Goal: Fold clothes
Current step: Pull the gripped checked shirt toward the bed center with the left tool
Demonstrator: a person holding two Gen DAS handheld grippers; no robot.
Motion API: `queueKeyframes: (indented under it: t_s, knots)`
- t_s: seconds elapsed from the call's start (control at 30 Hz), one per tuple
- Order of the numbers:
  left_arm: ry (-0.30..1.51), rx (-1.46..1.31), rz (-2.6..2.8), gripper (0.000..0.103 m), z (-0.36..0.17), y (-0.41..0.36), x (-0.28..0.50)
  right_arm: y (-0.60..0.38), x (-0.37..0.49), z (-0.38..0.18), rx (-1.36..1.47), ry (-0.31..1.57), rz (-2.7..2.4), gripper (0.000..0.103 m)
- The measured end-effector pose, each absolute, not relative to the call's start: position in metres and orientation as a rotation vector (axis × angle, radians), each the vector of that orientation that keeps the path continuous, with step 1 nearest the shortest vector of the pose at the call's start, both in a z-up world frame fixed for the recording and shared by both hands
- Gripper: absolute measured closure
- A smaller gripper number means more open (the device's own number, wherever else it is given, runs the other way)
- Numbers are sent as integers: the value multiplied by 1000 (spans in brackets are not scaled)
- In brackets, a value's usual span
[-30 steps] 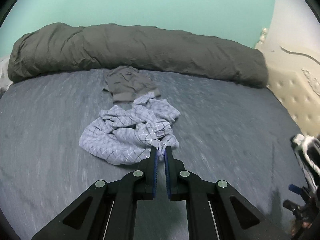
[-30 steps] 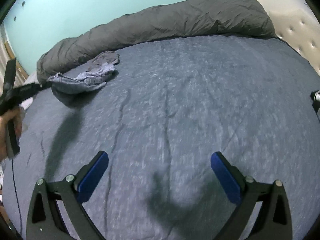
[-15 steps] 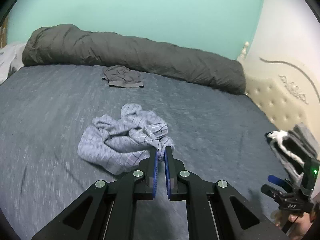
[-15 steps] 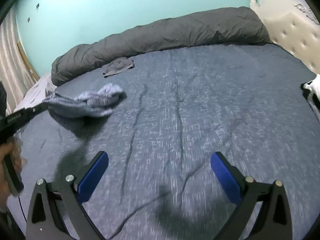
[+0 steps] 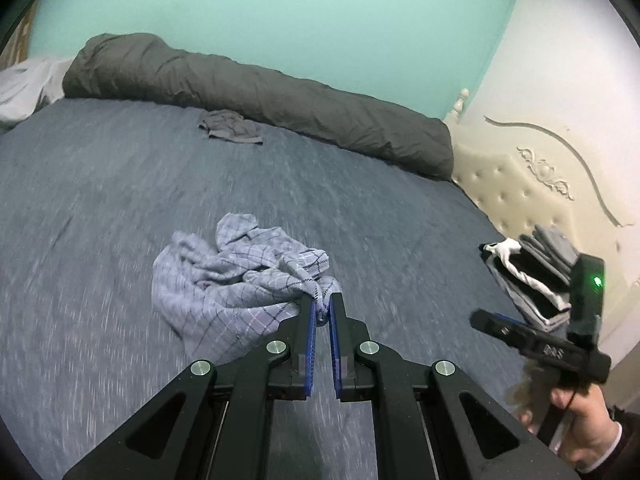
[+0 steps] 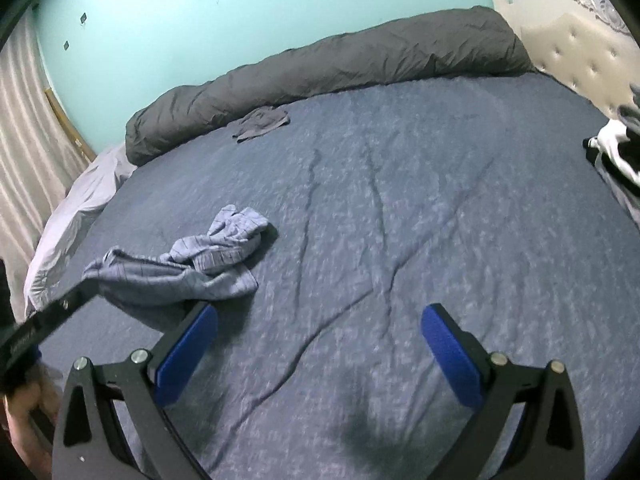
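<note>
Blue bedspread (image 6: 400, 208), left fingers (image 5: 322, 307) pinching crumpled checked garment (image 5: 236, 280), right fingers (image 6: 320, 344) wide, empty.

This is a home bedroom, shown by a wide bed (image 6: 400, 220) under a blue-grey sheet, a rolled dark grey duvet (image 5: 260, 92) along its far edge, a cream tufted headboard (image 5: 516, 192) with carved scrollwork, mint-green walls, and a curtain (image 6: 28, 128) at one side.
</note>
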State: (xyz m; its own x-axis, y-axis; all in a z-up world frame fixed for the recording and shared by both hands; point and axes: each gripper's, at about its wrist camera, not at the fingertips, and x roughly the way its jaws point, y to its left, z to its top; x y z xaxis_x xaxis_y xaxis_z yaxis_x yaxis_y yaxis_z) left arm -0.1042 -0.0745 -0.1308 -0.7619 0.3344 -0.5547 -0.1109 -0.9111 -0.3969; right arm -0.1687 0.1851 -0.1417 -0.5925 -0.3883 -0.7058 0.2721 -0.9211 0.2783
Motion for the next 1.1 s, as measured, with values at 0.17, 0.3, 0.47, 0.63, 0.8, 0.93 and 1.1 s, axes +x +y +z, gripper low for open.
queueKeyframes:
  t_s: [0.17,0.3,0.47,0.63,0.8,0.93,1.1]
  knots:
    - [-624,-957,2728,96,-154,-104,-72,163,-169,-158,1203,-170,-2462,0]
    - [-721,-1025,2740,96,-183,-130,-68,143,-176,-174,1227,-112,-2425,0]
    - [-786,-1061,2723,96,-209,-147,-79,120,-192,-193,1267,-82,-2356,0]
    - [-744,-1048,2715,96,-212,-146,-91,94,-208,-203,1260,-7,-2318,0]
    - [-757,-1030,2703,93,-212,-153,-92,73,-220,-210,1257,46,-2285,0]
    - [-776,-1057,2717,88,-217,-162,-93,52,-225,-221,1280,67,-2231,0]
    - [-767,-1087,2748,78,-222,-168,-93,35,-230,-232,1293,77,-2197,0]
